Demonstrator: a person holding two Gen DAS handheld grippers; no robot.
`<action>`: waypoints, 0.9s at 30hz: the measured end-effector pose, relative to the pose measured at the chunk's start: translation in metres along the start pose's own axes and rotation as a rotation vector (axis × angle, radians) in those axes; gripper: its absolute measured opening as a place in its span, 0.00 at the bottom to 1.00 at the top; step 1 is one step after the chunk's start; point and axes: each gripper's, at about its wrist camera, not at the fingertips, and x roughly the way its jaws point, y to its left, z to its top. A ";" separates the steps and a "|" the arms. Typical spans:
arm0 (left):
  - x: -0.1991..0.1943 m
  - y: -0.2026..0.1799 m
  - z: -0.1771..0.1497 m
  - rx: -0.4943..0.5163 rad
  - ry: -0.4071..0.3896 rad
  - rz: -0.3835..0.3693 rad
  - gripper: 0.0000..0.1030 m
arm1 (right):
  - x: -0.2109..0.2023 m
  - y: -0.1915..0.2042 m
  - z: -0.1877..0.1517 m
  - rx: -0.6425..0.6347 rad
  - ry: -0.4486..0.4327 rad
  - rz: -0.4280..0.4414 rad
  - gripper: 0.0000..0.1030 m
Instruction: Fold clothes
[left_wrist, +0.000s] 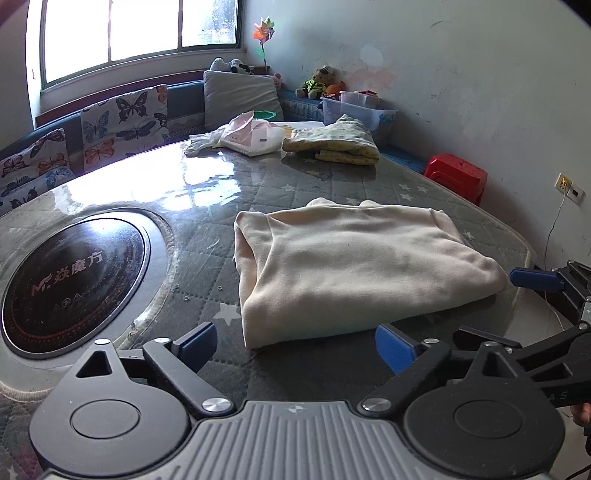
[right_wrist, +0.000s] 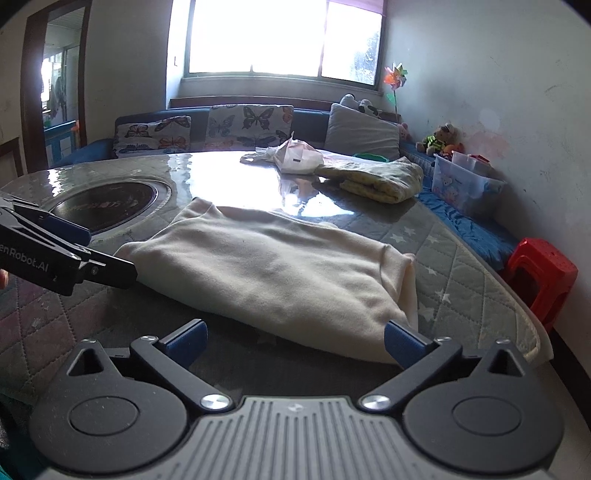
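Note:
A folded cream garment (left_wrist: 351, 258) (right_wrist: 266, 266) lies flat on the quilted grey table cover (left_wrist: 332, 192). My left gripper (left_wrist: 295, 341) stands open at the garment's near left corner, and the cloth edge lies between its wide blue pads without being pinched. My right gripper (right_wrist: 295, 332) is open too, with its right pad just beside the garment's near right corner. In the left wrist view, one blue finger (left_wrist: 535, 280) of the right gripper shows beside the garment's right edge. In the right wrist view, a finger (right_wrist: 114, 273) of the left gripper rests by the left edge.
A round black induction hob (left_wrist: 74, 273) (right_wrist: 107, 205) is set into the table at the left. Farther back lie a folded yellow-green cloth (left_wrist: 332, 142) and a white bag (left_wrist: 251, 136). A red stool (right_wrist: 539, 277) and a plastic bin (right_wrist: 465, 184) stand off the right edge.

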 end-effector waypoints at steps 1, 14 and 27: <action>-0.001 -0.001 -0.001 -0.001 0.000 0.000 0.97 | -0.001 0.000 -0.002 0.008 0.001 0.000 1.00; -0.008 -0.011 -0.015 0.008 0.025 0.031 1.00 | -0.012 0.002 -0.020 0.052 0.004 -0.011 1.00; -0.012 -0.021 -0.025 0.023 0.047 0.047 1.00 | -0.021 0.004 -0.027 0.051 -0.006 -0.011 1.00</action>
